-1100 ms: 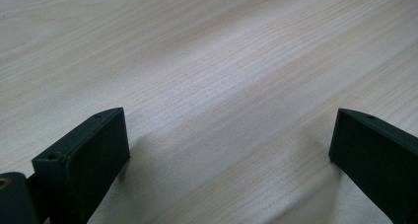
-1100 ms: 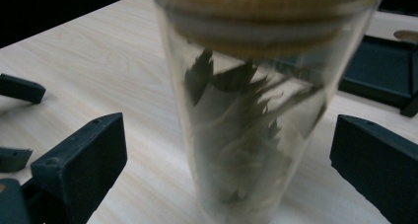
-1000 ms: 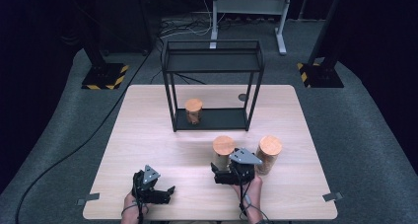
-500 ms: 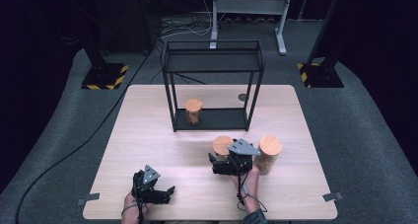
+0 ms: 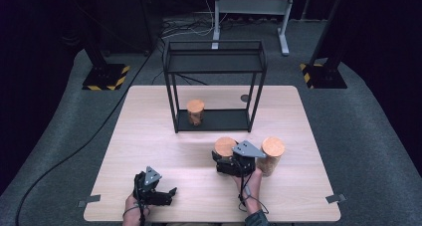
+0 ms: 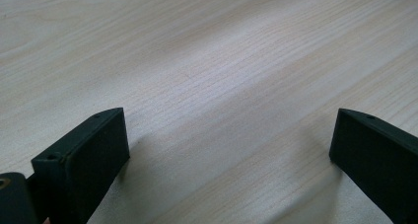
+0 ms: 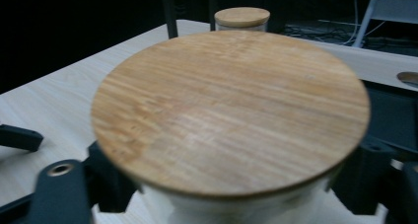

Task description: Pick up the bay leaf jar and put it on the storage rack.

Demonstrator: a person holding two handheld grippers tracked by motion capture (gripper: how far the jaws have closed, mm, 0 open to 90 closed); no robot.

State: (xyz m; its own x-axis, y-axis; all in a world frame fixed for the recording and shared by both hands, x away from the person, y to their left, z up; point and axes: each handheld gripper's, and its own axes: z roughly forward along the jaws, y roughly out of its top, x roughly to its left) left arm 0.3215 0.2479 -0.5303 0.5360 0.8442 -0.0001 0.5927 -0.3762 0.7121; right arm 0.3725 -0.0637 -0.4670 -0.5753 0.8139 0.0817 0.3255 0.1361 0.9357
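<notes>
Wooden table [image 5: 149, 136] carries everything. At its near left edge the left gripper [image 5: 158, 195] rests with jaws spread wide over bare wood. Right of centre, the right gripper [image 5: 230, 162] clasps a jar [image 5: 225, 147] with a round wooden lid; another jar [image 5: 271, 155] stands just beside it, a third [image 5: 195, 111] in the black rack [image 5: 214, 61].

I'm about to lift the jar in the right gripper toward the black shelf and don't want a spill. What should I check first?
1. Right gripper jaws on either side of the held jar: ok.
2. Jaws actually clamped tight on it: cannot tell.
3. Wooden lid seated flat: ok.
4. Neighbouring jar close at the right, may be brushed: not ok.
5. Bottom tier of the shelf has free room beside the jar already there: ok.
6. Left gripper open and away on the table: ok.
</notes>
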